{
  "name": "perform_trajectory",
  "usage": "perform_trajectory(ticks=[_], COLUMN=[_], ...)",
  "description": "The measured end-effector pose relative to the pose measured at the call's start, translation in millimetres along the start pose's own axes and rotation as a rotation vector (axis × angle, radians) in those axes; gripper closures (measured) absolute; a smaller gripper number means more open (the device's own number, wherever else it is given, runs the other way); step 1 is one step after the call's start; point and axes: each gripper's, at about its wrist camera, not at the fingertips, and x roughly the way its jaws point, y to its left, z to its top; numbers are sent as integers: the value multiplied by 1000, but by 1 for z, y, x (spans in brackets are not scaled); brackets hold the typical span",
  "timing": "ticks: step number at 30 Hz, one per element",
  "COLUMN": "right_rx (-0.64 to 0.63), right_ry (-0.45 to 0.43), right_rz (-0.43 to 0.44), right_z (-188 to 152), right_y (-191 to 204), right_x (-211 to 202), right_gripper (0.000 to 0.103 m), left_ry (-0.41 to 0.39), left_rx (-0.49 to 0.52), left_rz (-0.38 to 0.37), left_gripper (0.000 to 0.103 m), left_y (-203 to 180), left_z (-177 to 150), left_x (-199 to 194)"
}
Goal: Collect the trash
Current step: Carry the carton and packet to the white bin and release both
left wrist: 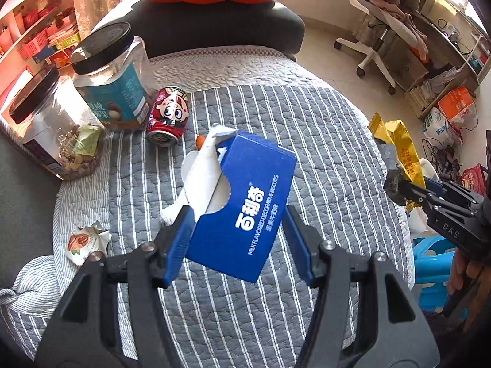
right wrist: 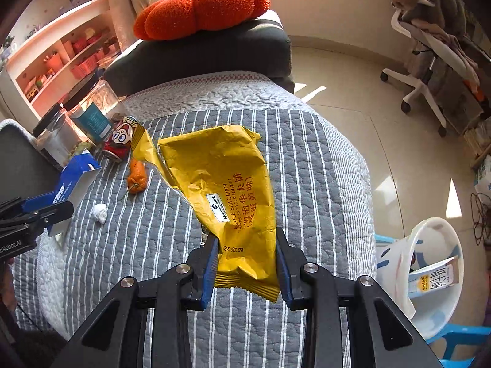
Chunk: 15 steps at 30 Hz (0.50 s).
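Note:
My left gripper is shut on an open blue biscuit box and holds it above the striped quilt; the box also shows in the right wrist view. My right gripper is shut on a crumpled yellow wafer wrapper, held above the quilt; it shows in the left wrist view at the right. A red can lies on the quilt, with an orange peel, a white paper ball and a small nut wrapper.
Two clear jars with black lids stand at the quilt's far left. A dark cushion with an orange pumpkin pillow lies behind. A white bin holding a carton sits on a blue stool at the right. An office chair stands far right.

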Motion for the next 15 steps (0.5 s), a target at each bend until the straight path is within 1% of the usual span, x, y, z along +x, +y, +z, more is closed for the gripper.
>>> perform_trajectory(ticks=[9,15], right_rx=[98,199], right_ry=[3,10], right_rz=[-68,-109], right_z=[-24,-44], right_y=[-69,-125], right_x=[-34,-55], right_gripper=[69,68], left_ry=[-19,-7], left_rx=[91,159], left_rz=[-45,-81], left_gripper=[42,42], left_y=[-64,-114], left_z=[6,7], left_x=[8,20])
